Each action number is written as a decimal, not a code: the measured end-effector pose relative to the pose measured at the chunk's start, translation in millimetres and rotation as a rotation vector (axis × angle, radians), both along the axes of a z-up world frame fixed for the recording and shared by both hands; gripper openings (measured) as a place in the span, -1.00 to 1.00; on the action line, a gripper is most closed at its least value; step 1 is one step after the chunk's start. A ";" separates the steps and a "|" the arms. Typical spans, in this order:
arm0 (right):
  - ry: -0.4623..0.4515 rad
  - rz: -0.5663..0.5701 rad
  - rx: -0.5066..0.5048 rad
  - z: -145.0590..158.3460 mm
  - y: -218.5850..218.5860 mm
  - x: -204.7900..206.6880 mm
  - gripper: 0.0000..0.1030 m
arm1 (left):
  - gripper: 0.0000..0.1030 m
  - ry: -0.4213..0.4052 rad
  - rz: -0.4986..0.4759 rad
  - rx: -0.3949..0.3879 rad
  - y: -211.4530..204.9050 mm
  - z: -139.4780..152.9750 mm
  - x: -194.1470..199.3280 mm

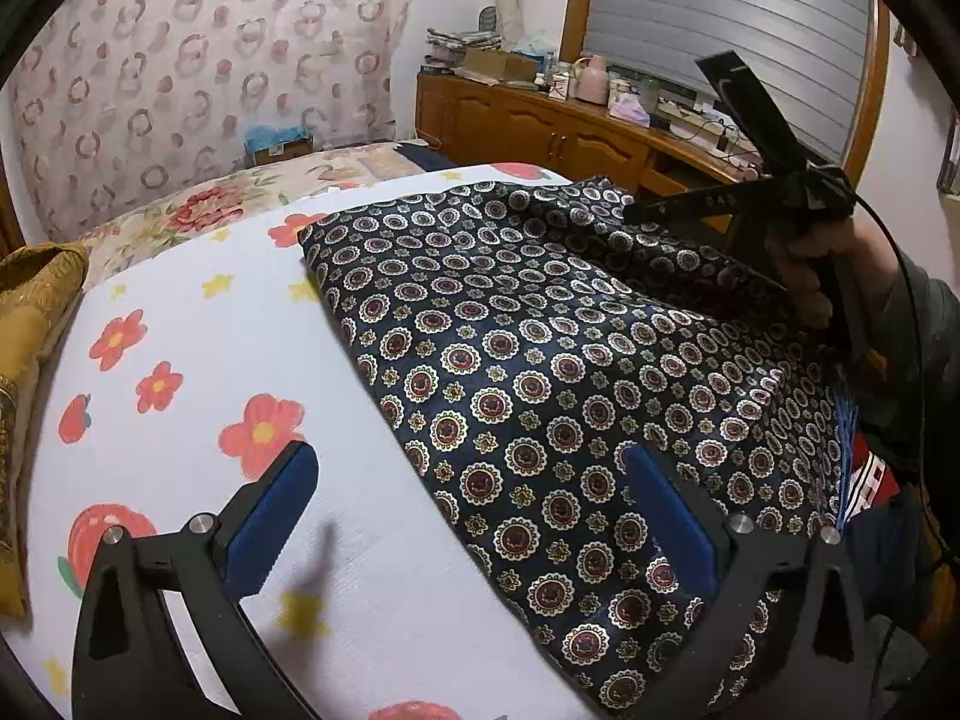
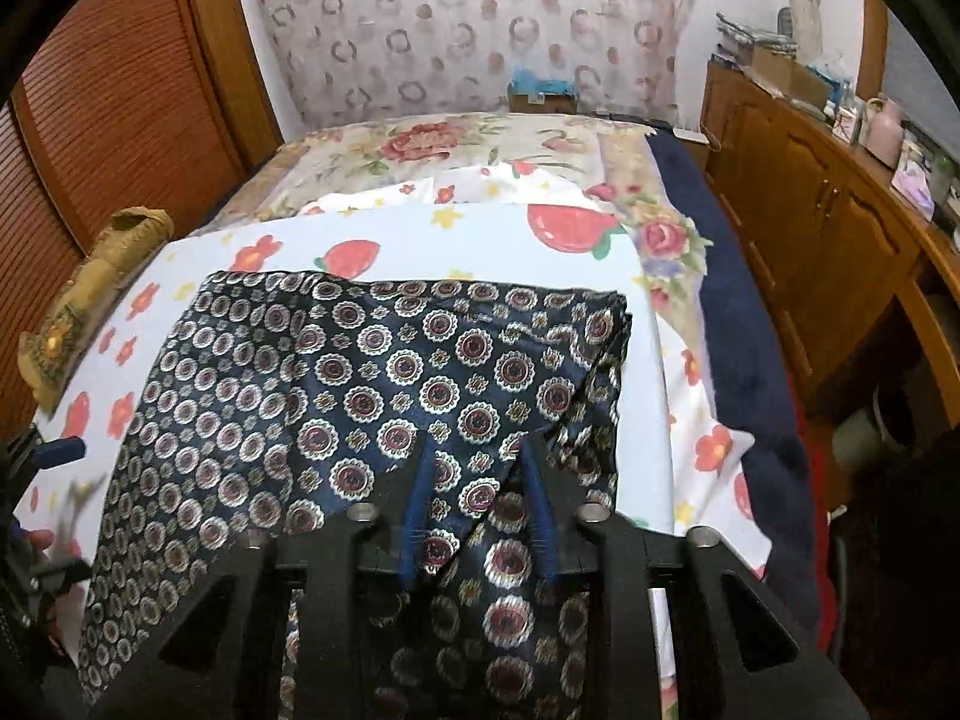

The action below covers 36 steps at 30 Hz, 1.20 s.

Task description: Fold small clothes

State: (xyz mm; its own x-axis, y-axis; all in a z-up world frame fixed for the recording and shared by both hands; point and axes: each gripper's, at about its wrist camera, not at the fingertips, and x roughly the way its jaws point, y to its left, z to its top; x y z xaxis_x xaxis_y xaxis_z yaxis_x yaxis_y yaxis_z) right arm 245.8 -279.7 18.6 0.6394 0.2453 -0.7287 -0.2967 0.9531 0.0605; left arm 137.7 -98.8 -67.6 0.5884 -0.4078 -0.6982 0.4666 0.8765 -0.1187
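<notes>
Right wrist view: right gripper (image 2: 480, 495) pinches the navy medallion-print silk cloth (image 2: 384, 372) for folding, while left gripper (image 1: 468, 510) hangs wide open.

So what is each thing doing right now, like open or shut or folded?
Left gripper: open, holding nothing, above the sheet and the cloth's edge.
Right gripper: nearly shut, pinching a fold of the cloth.
Patterned cloth: partly folded, one part lifted, the rest flat.
Flowered sheet: spread flat under the cloth.
Cabinet doors: shut.
Window blind: down.
</notes>
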 end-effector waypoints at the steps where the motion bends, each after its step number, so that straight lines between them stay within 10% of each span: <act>1: -0.012 0.015 0.001 6.2 -0.2 2.7 -0.89 | 0.99 0.002 -0.001 0.000 0.3 -0.5 -0.5; 14: -0.215 -0.119 -0.161 36.0 -11.5 16.7 -0.99 | 0.99 0.003 0.004 -0.005 0.5 -1.0 -6.6; 19: -0.163 -0.168 -0.206 16.5 -3.5 33.3 -0.98 | 0.99 0.013 0.010 -0.002 3.0 -2.7 -9.2; 26: -0.171 -0.157 -0.171 23.7 -6.7 5.6 -0.26 | 0.99 0.012 0.008 0.004 0.6 -2.1 -12.2; 36: -0.174 -0.079 -0.121 2.6 -11.2 -100.3 -0.21 | 0.99 0.019 -0.008 -0.001 -1.2 1.3 -20.7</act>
State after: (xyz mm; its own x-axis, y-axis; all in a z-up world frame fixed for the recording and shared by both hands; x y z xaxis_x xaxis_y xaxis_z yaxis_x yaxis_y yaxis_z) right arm 145.5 -290.9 21.3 0.7719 0.1064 -0.6268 -0.2164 0.9710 -0.1017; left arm 117.1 -100.1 -66.4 0.5721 -0.4130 -0.7087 0.4711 0.8727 -0.1283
